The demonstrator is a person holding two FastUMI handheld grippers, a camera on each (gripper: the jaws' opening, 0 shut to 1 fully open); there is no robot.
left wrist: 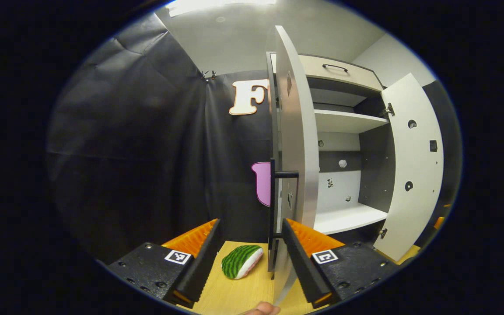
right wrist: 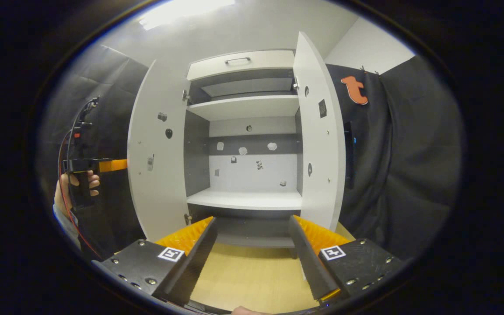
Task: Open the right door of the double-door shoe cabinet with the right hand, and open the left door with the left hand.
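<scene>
1. The cabinet (right wrist: 245, 131) is white with grey inner walls, two bare shelves and a top drawer with a dark handle; it stands on a wooden floor (right wrist: 252, 273) against the black cloth.
2. Both doors stand swung out: left door (right wrist: 155, 153), right door (right wrist: 320, 140).
3. The left claw (left wrist: 252, 249) is spread open, the left door's edge and dark handle (left wrist: 274, 201) standing between its fingers, untouched.
4. The right claw (right wrist: 252, 249) is released, facing the open cabinet, apart from it.
5. A green striped toy (left wrist: 241, 261) lies on the floor by the left claw.

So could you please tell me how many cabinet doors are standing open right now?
2: the flat white left door and the flat white right door, both swung outward from the shelves.
</scene>
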